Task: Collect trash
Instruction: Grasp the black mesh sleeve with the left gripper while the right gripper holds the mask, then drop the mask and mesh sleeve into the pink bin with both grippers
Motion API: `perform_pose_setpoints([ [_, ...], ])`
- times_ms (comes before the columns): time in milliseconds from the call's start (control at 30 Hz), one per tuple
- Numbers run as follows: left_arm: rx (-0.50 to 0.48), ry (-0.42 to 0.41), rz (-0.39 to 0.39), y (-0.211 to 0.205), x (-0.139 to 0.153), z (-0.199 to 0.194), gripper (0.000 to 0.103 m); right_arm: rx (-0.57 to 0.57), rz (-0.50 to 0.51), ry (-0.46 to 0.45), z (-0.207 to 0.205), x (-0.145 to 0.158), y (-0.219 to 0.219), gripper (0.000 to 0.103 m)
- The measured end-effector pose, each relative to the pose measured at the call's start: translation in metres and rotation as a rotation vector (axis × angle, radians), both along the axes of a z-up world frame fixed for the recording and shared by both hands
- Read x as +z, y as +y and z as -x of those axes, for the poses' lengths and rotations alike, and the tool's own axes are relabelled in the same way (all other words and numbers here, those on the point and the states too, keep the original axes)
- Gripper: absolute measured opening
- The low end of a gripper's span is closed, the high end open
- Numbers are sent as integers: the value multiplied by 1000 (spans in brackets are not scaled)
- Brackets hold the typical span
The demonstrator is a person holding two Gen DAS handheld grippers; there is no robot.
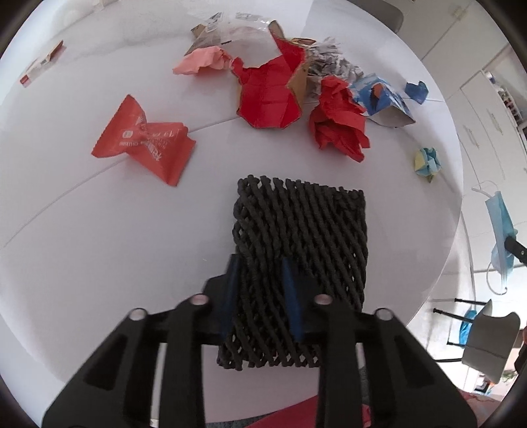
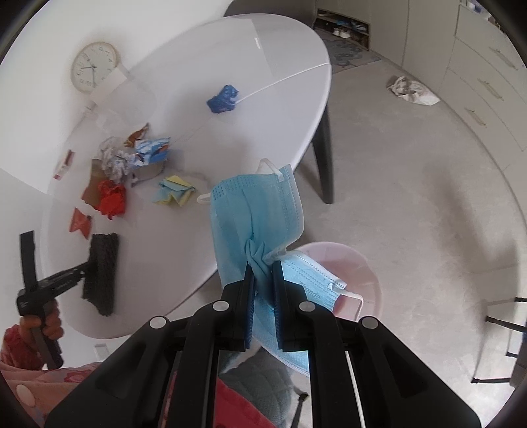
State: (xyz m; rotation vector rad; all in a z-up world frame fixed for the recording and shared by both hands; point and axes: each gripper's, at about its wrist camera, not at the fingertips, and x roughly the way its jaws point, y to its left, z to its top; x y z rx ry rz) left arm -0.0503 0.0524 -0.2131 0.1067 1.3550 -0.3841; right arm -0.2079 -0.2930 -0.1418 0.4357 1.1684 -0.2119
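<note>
Around your white oval table [image 2: 296, 59]: round wall clock [image 2: 94, 66] behind it, dark chair [image 2: 237, 6] at its far end, pale cabinets [image 2: 487, 75] across the grey speckled floor [image 2: 428, 197].

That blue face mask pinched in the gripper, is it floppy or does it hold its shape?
Probably floppy: the face mask bunches into folds where the right gripper pinches it. It looks light, since a narrow pinch holds it off the table. Its loose ear loops might snag on things.
</note>
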Motion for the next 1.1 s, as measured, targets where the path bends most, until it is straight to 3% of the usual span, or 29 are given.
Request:
perform_pose_setpoints([
  [100,-24,-4,25,-5,9,3,13,-13,50,23,4,1,0,11],
  [500,-253,-83,125,-83,81,19,12,-74,92,72,33,-24,-15,11],
  [667,-379,-84,164,-127,100,36,12,-74,84,125,41,-65,-20,11],
  [867,-515,-47,180,-179,101,63,12,-55,49,197,46,-132,-21,12],
  [967,-564,-26,170,-199,95,78,12,-68,18,218,47,-155,-23,20],
  [1033,-589,-16,160,-212,91,84,12,-91,-16,220,50,-168,-27,42],
  [1100,-624,-16,146,-227,85,90,12,-111,-26,221,54,-169,-30,53],
])
